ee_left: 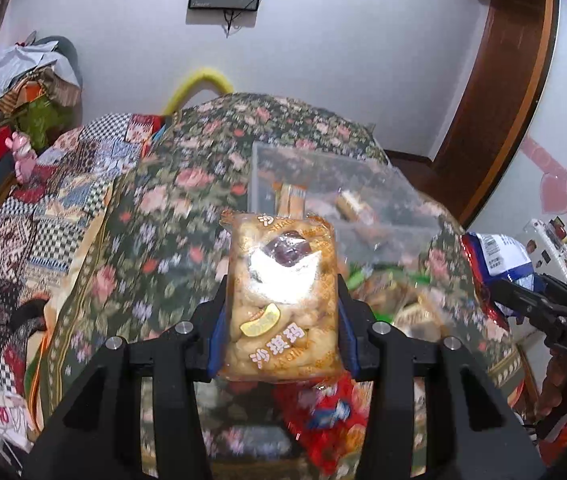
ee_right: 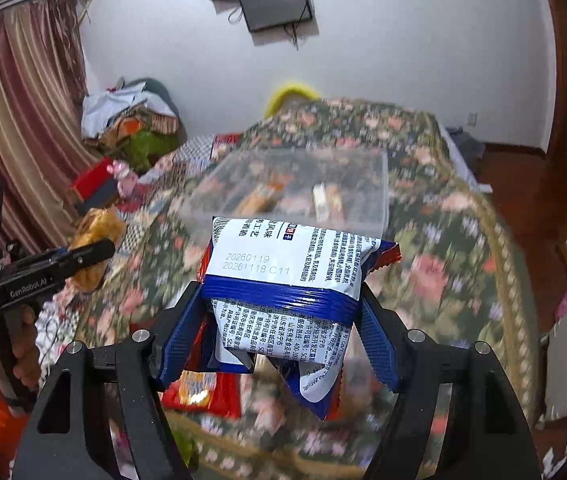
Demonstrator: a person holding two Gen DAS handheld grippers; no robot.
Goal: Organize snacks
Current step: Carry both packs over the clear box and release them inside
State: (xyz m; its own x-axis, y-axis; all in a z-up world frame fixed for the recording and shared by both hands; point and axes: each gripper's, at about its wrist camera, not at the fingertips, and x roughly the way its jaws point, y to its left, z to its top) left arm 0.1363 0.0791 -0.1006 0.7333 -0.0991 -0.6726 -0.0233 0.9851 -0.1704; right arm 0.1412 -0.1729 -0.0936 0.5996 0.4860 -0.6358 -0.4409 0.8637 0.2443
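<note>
Right gripper (ee_right: 281,316) clamps blue-white snack packet (ee_right: 283,276) above clear bin (ee_right: 363,168).

Orange pastry pack (ee_left: 283,300) and blue-white snack pack (ee_right: 283,300), both held aloft.

Glossy plastic snack wrapper (ee_left: 283,300), clear plastic bin (ee_left: 323,184) (translucent), matt floral cloth (ee_left: 171,208).

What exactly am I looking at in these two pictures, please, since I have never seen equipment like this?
A person holds two hand-held grippers, each carrying a fisheye camera looking along its two fingers. The left camera shows the left gripper clamping a clear orange packet of golden puffed snack. The right camera shows the right gripper clamping a blue-and-white printed foil snack bag. Each gripper also appears sideways in the other's picture. Below is a dark floral-patterned cloth with a clear plastic storage box already holding some snacks, and loose packets nearby.
</note>
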